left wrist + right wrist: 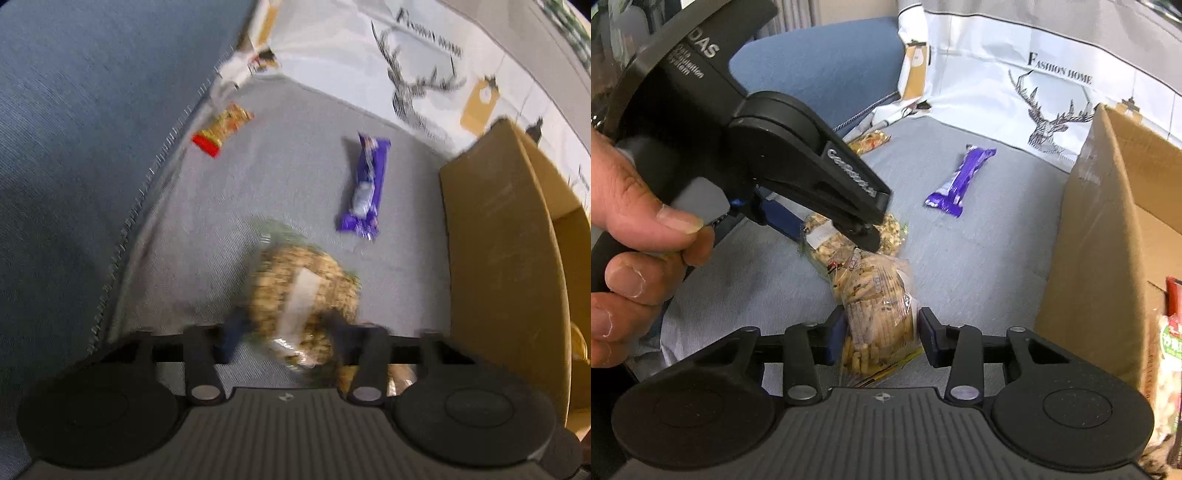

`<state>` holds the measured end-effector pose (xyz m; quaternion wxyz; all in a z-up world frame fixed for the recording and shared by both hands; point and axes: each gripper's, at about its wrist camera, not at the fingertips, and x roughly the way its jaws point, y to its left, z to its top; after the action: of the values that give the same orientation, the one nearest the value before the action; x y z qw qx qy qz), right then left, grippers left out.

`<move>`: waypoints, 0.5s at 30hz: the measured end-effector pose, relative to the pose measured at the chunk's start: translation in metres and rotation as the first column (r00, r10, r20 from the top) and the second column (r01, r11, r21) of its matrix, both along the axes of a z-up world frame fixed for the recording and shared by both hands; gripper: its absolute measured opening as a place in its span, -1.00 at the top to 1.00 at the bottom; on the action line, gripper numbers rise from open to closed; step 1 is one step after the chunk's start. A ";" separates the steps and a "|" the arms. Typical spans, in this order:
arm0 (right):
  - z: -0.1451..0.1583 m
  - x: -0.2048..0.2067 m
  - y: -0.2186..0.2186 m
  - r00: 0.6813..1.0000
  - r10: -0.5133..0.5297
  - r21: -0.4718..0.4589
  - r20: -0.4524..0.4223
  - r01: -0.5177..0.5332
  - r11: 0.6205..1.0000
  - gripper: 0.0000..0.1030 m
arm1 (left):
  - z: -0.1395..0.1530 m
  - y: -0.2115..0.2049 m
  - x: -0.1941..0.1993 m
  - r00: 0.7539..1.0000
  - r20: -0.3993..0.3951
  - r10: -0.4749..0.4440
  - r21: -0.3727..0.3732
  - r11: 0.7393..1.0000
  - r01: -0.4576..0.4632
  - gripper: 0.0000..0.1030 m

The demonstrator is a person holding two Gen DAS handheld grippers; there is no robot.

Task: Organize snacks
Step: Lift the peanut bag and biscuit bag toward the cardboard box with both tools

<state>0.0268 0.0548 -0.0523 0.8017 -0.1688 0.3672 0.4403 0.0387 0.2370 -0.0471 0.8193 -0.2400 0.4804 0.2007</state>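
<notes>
Left gripper [286, 334] jaws pinch the clear nut bag [303, 291]. Right gripper [881, 338] brackets the biscuit bag [877, 306]; contact uncertain. Both bags on grey cushion [979, 251], touching. Light, crinkly, slippery, contents crushable: grip mid-bag. Cardboard box [1100, 236] nearby.

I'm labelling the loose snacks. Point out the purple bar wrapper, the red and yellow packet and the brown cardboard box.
Purple bar wrapper [365, 186]: left wrist view, wrapper's middle.
Red and yellow packet [222, 128]: left wrist view, packet's centre.
Brown cardboard box [1097, 236]: right wrist view, outer side wall.
</notes>
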 end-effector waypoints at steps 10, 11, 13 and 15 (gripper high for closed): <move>0.006 -0.003 -0.004 1.000 -0.003 0.001 0.015 0.003 1.000 0.17 | 0.006 0.014 -0.005 0.997 0.056 0.062 -0.064 0.996 -0.058 -0.46; 0.005 -0.003 -0.004 1.000 0.002 -0.009 0.009 -0.002 1.000 0.17 | 0.006 0.012 -0.003 0.997 0.052 0.052 -0.050 0.998 -0.049 -0.55; 0.003 -0.005 0.000 1.000 0.003 -0.035 0.009 -0.003 0.999 0.17 | 0.006 0.005 0.003 0.999 0.037 0.021 -0.018 1.000 -0.021 -0.63; 0.000 -0.007 0.002 1.000 0.009 -0.052 -0.001 -0.009 0.999 0.17 | 0.002 0.000 0.010 1.000 0.017 -0.006 -0.007 1.000 0.006 -0.70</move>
<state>0.0199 0.0568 -0.0523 0.7951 -0.1911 0.3779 0.4342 0.0492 0.2366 -0.0455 0.8231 -0.2433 0.4750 0.1943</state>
